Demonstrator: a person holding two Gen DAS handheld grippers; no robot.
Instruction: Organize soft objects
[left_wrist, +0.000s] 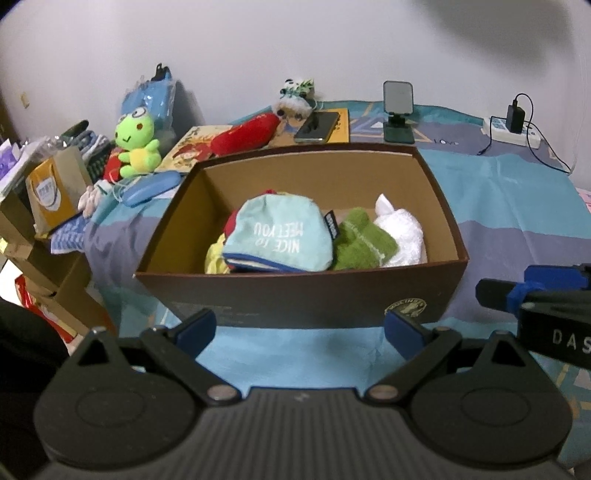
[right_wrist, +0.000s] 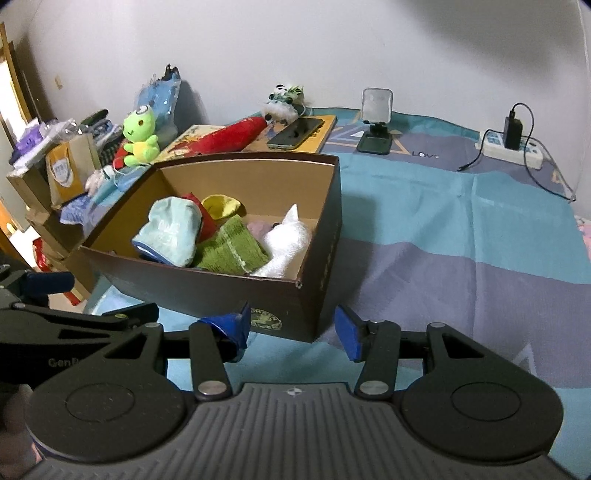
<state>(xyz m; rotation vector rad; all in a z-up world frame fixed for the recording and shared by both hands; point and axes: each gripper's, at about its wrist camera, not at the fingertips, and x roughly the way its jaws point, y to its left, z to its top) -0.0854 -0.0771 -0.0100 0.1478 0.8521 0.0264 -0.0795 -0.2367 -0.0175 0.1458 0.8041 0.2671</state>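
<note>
Our left gripper (left_wrist: 299, 332) spread and empty near the brown cardboard box (left_wrist: 295, 299), our right gripper (right_wrist: 291, 332) likewise spread, light-blue pouch (left_wrist: 277, 236), green towel (left_wrist: 360, 240), white cloth (left_wrist: 400, 232) inside, frog plush (left_wrist: 136, 142) far left.

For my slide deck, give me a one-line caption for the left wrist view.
Open left tongs face a brown box holding a light blue pouch, green cloth and white cloth.

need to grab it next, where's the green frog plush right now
The green frog plush sits outside the brown box, beyond its far left corner in both views, beside the red plush and in front of the blue plastic bag.
</note>
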